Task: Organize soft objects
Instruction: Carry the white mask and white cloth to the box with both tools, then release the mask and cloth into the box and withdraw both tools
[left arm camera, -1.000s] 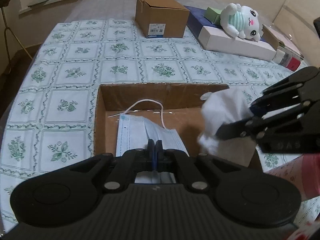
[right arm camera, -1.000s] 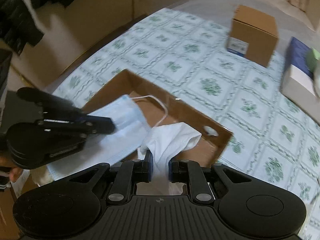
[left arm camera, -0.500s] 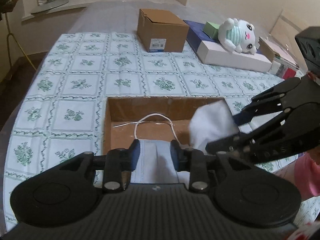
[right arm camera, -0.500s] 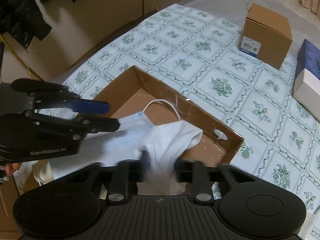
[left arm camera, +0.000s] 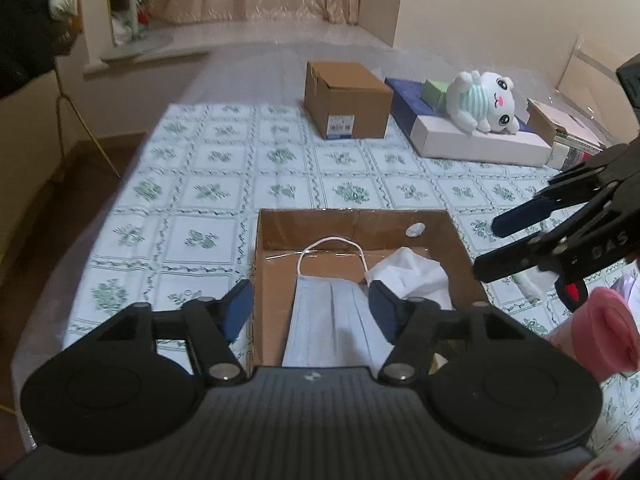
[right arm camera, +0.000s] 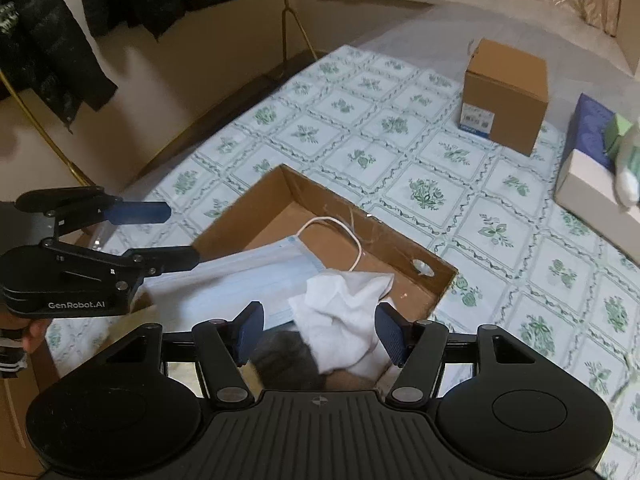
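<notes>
An open shallow cardboard box (left arm camera: 352,220) sits on the flowered tablecloth. In it lie a pale blue face mask (left arm camera: 328,312) with a white ear loop and, to its right, a crumpled white cloth (left arm camera: 408,272). My left gripper (left arm camera: 310,300) hovers above the mask (right arm camera: 248,276); its jaws are opening and the pads touch nothing. My right gripper (right arm camera: 320,320) hangs over the cloth (right arm camera: 344,304); its jaws are also opening, clear of the fabric. Each gripper shows in the other's view: the right gripper (left arm camera: 490,248) and the left gripper (right arm camera: 176,236). A white plush toy (left arm camera: 480,100) lies far back right.
A closed brown carton (left arm camera: 346,100) stands at the back of the table. The plush rests on a white flat box (left arm camera: 480,144) beside a navy one. A pink object (left arm camera: 600,336) is at the near right. Dark jackets (right arm camera: 60,40) hang beyond the table's left edge.
Both grippers went from shut to open. The left let go of the mask, the right let go of the white cloth. Both lifted away, and the two items now lie in the box.
</notes>
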A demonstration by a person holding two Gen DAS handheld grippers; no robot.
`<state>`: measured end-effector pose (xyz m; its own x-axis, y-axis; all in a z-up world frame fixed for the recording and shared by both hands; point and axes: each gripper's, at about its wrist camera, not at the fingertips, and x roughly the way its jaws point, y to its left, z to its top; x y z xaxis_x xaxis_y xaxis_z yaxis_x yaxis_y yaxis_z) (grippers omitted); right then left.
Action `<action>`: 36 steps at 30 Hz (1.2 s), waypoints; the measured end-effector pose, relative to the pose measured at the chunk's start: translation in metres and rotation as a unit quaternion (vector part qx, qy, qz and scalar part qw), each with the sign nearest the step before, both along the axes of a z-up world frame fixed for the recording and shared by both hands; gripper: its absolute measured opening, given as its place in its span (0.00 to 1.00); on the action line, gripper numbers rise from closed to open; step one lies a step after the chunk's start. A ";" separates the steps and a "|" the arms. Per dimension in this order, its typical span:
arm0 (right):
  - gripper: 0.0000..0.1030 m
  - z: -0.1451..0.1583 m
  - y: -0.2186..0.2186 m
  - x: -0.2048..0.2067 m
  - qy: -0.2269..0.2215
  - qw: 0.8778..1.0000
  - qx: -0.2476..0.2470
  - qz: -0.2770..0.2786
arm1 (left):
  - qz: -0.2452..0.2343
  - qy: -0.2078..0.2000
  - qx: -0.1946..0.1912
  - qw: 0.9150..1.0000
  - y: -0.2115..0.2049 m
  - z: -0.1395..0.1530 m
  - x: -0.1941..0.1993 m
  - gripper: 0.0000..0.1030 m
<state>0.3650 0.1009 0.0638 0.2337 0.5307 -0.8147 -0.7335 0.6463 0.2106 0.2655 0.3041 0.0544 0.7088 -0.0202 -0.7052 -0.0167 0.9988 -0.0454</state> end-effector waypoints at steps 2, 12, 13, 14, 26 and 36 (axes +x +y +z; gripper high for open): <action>0.60 0.009 -0.011 -0.012 -0.003 1.000 0.018 -0.004 | 0.008 -0.013 0.011 1.000 -0.006 0.006 -0.013 0.60; 0.60 0.041 -0.070 -0.086 -0.040 0.993 0.098 -0.041 | 0.032 -0.040 0.016 0.999 -0.035 0.022 -0.070 0.60; 0.60 0.045 -0.077 -0.096 -0.046 0.992 0.108 -0.042 | 0.034 -0.044 0.017 0.998 -0.039 0.023 -0.076 0.61; 0.60 0.047 -0.085 -0.105 -0.051 0.991 0.118 -0.045 | 0.036 -0.048 0.017 0.998 -0.042 0.024 -0.083 0.62; 0.73 0.023 -0.223 -0.204 -0.099 0.965 0.172 -0.171 | 0.032 -0.077 0.003 0.996 -0.116 0.021 -0.153 0.86; 0.77 0.012 -0.304 -0.252 -0.134 0.947 0.126 -0.263 | 0.005 -0.103 -0.001 0.995 -0.206 0.018 -0.191 0.86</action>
